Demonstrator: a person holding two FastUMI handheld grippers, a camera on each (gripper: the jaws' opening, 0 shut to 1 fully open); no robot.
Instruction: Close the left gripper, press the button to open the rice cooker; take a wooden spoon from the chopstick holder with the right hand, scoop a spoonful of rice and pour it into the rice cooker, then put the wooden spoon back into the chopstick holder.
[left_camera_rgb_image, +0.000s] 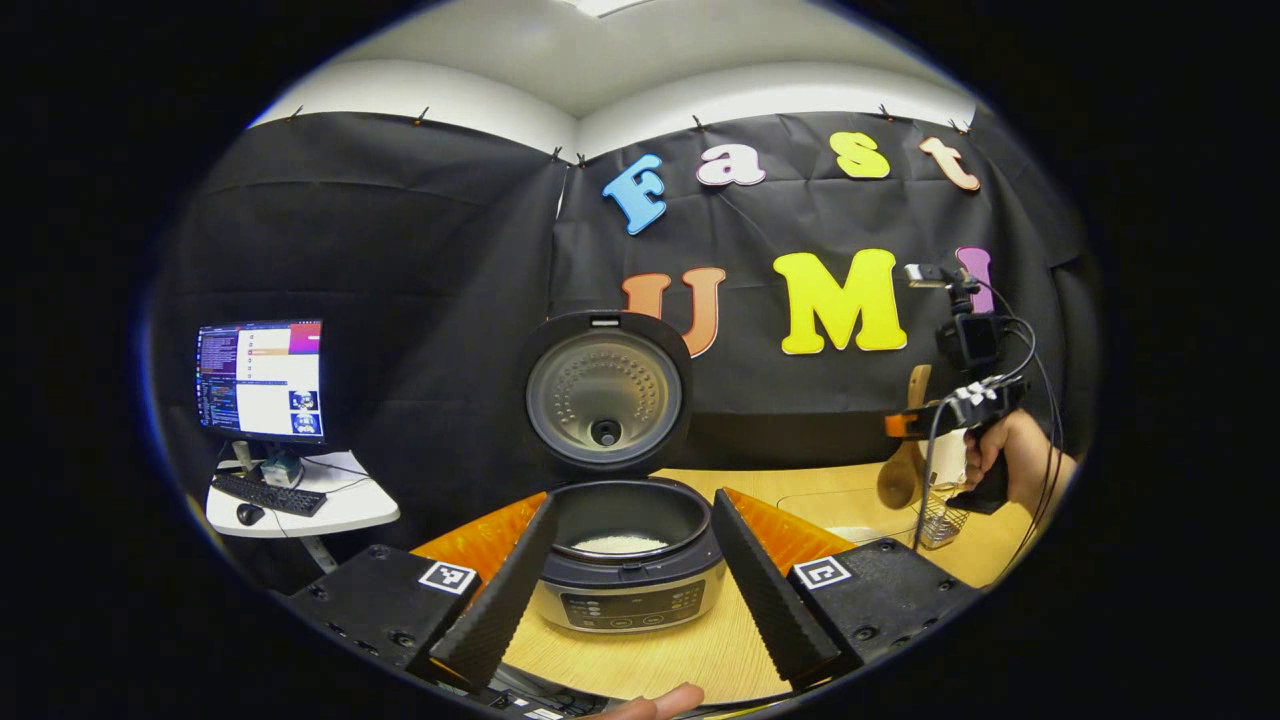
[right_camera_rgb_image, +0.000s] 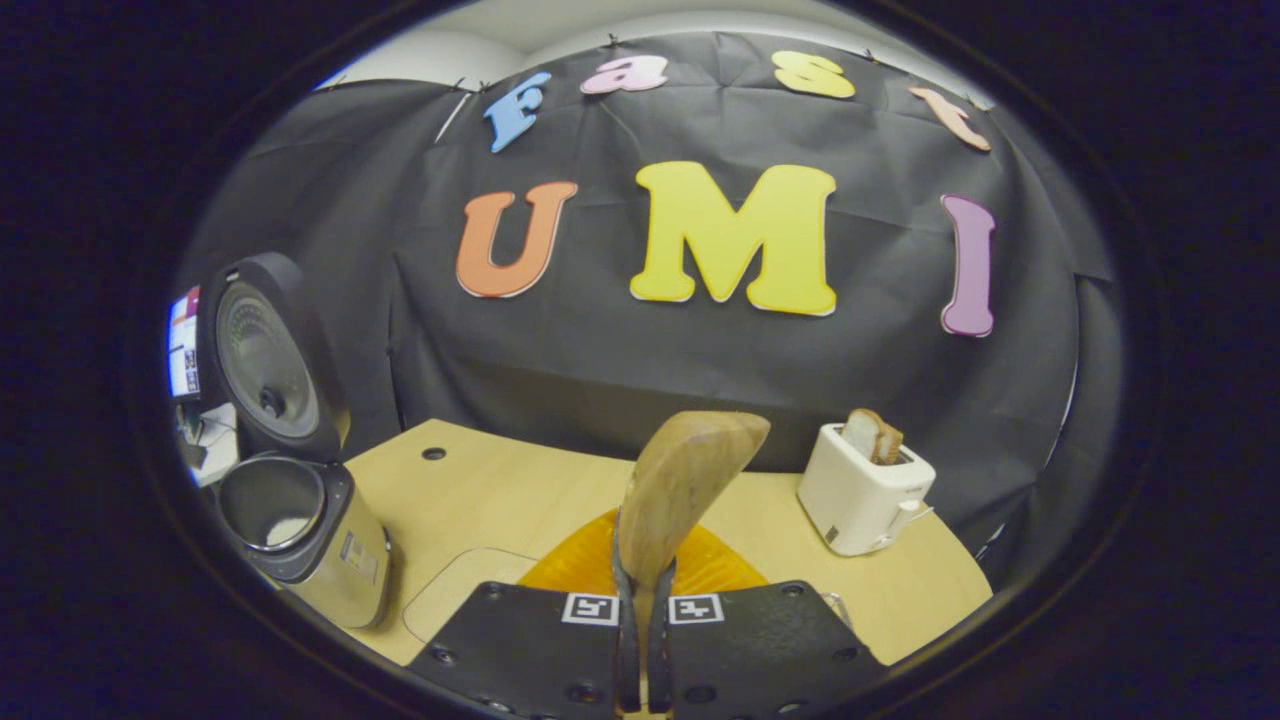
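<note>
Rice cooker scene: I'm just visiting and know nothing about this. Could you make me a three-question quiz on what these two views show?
1. True or false: the rice cooker has its lid shut.
2. What does the right hand-held gripper hold? A) a wooden spoon B) a fork C) a cup
3. Fill in: on the table, the white toaster has ____ in its slot.

Key:
1. False: the lid stands open, with rice in the pot.
2. A: both fingers press on the wooden spoon.
3. Bread.
</note>
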